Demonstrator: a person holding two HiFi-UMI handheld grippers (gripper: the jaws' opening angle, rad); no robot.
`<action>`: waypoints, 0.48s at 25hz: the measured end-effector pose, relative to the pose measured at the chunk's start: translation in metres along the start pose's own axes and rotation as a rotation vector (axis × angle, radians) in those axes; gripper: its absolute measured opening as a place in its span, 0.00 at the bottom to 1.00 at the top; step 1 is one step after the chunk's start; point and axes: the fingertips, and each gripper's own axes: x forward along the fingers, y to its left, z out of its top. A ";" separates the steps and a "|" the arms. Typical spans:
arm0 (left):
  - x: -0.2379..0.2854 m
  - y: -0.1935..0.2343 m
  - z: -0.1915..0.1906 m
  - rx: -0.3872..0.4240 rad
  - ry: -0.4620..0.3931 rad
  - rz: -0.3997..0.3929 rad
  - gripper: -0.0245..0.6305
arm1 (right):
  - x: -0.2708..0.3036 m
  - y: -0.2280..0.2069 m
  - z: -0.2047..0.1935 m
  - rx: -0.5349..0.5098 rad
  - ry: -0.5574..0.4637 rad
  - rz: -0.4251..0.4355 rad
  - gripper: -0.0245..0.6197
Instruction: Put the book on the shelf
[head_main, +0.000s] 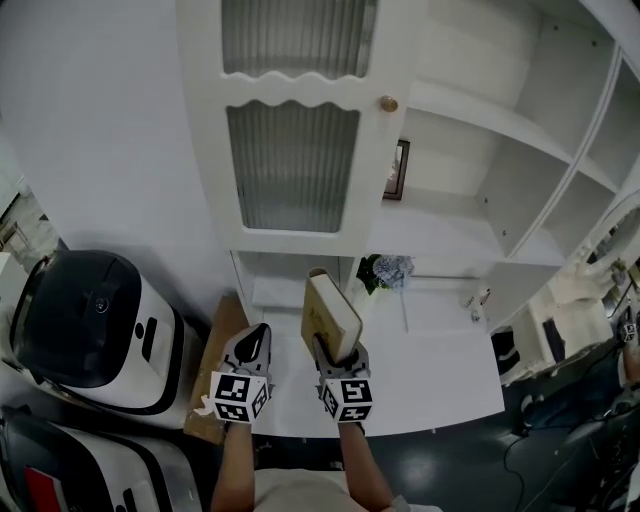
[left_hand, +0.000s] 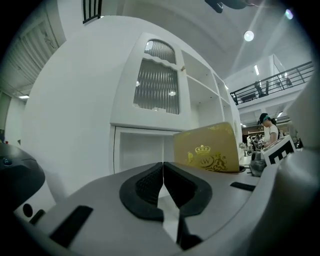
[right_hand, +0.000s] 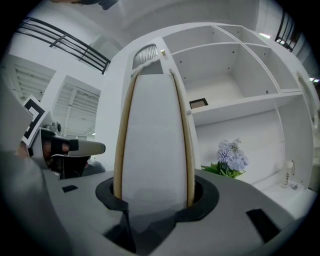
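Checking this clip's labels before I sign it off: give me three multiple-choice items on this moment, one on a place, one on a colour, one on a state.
1. Where is the framed picture?
A) on an open shelf, just right of the ribbed-glass door in the head view
B) on the floor
C) on a chair

2. What colour is the cover of the book?
A) red
B) gold
C) black

3. How do the jaws of the left gripper stand?
A) wide apart
B) clamped on the book
C) together, with nothing between them

Answers:
1 A: the head view shows it on the shelf beside the door.
2 B: the left gripper view shows a gold cover with a crown emblem.
3 C: its pads meet in its own view, while the book sits clamped in the right gripper.
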 end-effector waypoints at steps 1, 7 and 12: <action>0.002 0.002 -0.001 0.004 0.003 -0.010 0.07 | 0.003 -0.001 0.000 0.004 -0.002 -0.011 0.41; 0.005 0.018 0.000 0.028 0.007 -0.047 0.07 | 0.017 -0.007 0.003 0.027 -0.018 -0.072 0.41; 0.008 0.029 -0.001 0.037 0.012 -0.066 0.07 | 0.027 -0.011 0.001 0.038 -0.020 -0.116 0.41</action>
